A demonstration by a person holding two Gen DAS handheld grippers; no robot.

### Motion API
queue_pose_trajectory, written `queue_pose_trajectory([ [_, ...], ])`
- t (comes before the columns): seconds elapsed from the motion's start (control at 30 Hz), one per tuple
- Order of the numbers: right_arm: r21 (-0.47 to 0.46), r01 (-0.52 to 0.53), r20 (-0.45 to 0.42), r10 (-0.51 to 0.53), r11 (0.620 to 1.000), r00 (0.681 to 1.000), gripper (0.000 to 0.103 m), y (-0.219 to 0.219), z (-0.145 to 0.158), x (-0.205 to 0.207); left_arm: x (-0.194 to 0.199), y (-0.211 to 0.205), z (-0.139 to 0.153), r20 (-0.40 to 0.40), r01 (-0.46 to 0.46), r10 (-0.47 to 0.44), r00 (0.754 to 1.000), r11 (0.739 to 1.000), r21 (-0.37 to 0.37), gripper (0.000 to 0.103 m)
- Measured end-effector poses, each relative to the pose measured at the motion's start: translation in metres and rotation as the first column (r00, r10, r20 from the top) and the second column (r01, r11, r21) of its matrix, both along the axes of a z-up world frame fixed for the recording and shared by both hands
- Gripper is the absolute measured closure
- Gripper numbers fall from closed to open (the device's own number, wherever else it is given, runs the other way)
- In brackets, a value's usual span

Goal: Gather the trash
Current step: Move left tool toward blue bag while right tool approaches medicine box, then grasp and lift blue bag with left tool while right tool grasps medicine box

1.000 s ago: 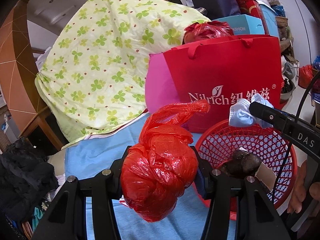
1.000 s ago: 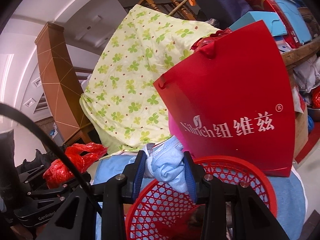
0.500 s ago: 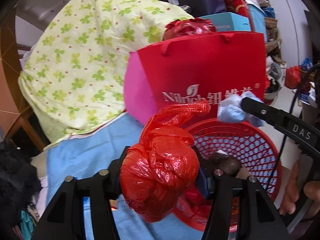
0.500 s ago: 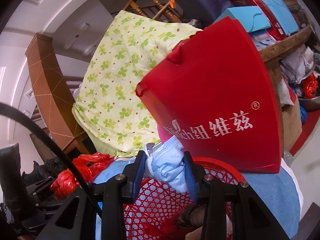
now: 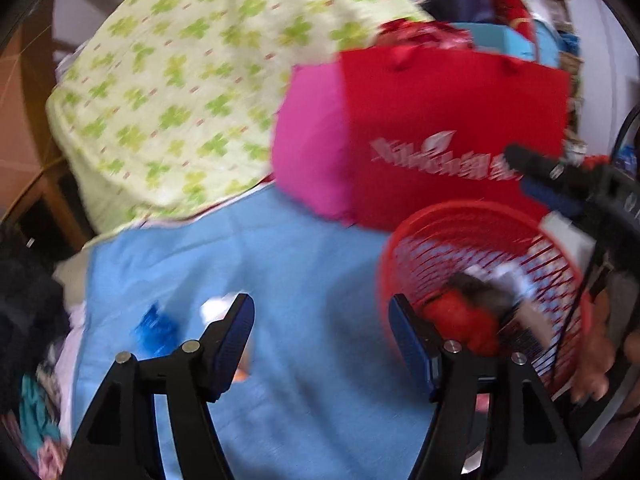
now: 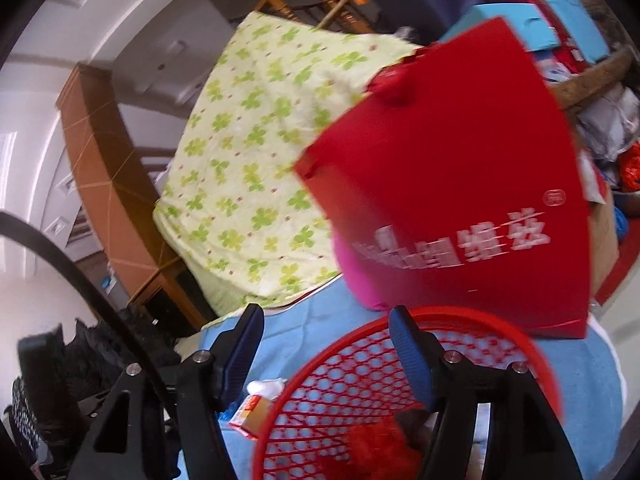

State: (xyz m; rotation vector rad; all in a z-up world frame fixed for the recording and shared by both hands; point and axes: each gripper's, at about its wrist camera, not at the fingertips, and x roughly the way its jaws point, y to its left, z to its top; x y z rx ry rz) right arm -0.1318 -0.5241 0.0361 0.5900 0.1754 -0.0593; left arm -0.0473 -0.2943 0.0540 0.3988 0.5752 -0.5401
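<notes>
A red mesh basket (image 5: 400,240) stands on the blue cloth (image 5: 280,264) and holds a red plastic bag (image 5: 460,326), a dark lump (image 5: 480,286) and pale scraps. It also shows in the right wrist view (image 6: 360,364), with the red bag (image 6: 380,446) inside. My left gripper (image 5: 320,320) is open and empty, just left of the basket. My right gripper (image 6: 326,340) is open and empty above the basket's near rim. Loose trash lies on the cloth: a blue wrapper (image 5: 154,326), a white piece (image 5: 216,306) and a small orange carton (image 6: 250,420).
A red paper bag with white lettering (image 5: 440,132) and a pink bag (image 5: 312,152) stand behind the basket. A green clover quilt (image 5: 192,80) is piled at the back left. Dark clothing (image 5: 24,292) lies at the left edge.
Both grippers have opened. The red plastic bag left my left gripper and the blue cloth piece left my right gripper; the red bag now lies in the basket. The left view has swung left.
</notes>
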Motion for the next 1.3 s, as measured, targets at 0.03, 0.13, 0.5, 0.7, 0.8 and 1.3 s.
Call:
queue_pose_trajectory([
  [0.03, -0.011, -0.015, 0.0, 0.015, 1.0, 1.0, 0.034, 0.008, 0.002, 0.004, 0.006, 0.017, -0.005, -0.008, -0.036, 0.036, 0.999, 0.999, 0.006, 0.033],
  [0.13, -0.055, -0.066, -0.004, 0.065, 0.996, 0.998, 0.034, 0.035, 0.006, 0.019, 0.021, 0.068, -0.016, -0.032, -0.144, 0.144, 0.989, 0.99, 0.011, 0.033],
  [0.5, -0.202, -0.321, -0.194, 0.283, 0.925, 0.939, 0.034, 0.171, -0.012, 0.106, 0.058, 0.225, -0.05, -0.07, -0.46, 0.461, 0.885, 0.887, 0.029, 0.033],
  [0.7, -0.188, -0.383, -0.392, 0.289, 0.904, 0.873, 0.034, 0.216, -0.05, 0.168, 0.068, 0.241, -0.055, -0.086, -0.475, 0.475, 0.876, 0.88, 0.015, 0.033],
  [0.8, -0.171, -0.394, -0.499, 0.265, 0.903, 0.825, 0.034, 0.23, -0.072, 0.2, 0.083, 0.241, -0.053, -0.091, -0.464, 0.463, 0.882, 0.886, 0.003, 0.033],
  [1.3, -0.036, -0.405, -0.674, 0.277, 0.914, 0.685, 0.05, 0.228, -0.128, 0.27, 0.245, 0.167, -0.095, -0.316, -0.377, 0.348, 0.882, 0.926, -0.031, 0.031],
])
